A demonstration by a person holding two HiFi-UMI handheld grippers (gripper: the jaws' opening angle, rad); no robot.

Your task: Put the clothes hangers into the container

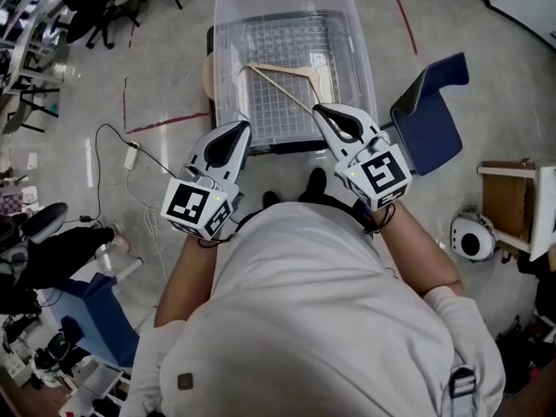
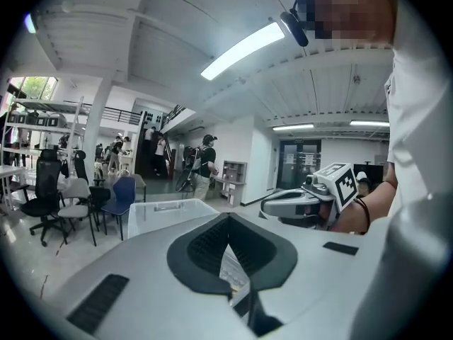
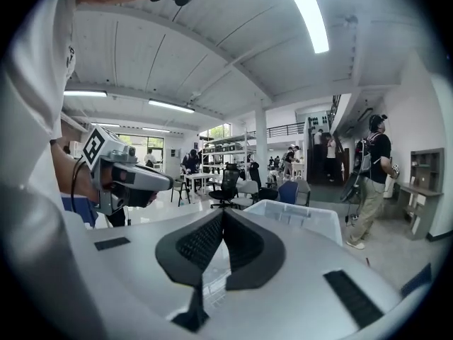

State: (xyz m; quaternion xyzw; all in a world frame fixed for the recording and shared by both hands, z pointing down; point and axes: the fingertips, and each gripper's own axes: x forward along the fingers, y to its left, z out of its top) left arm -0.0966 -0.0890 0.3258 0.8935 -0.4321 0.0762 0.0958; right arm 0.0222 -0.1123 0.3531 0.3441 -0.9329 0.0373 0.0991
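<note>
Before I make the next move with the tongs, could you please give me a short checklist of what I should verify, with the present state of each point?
1. The left tongs are empty: ok, they are shut with nothing between them.
2. The right tongs are empty: ok, they are shut with nothing between them.
3. The container is open on top: ok, no lid covers it.
4. The wooden hanger is in the container: ok, it lies inside.
5. Another hanger waits to be picked up: cannot tell, none shows outside the container.
6. The tongs are opened for a new grasp: not ok, both are shut.
</note>
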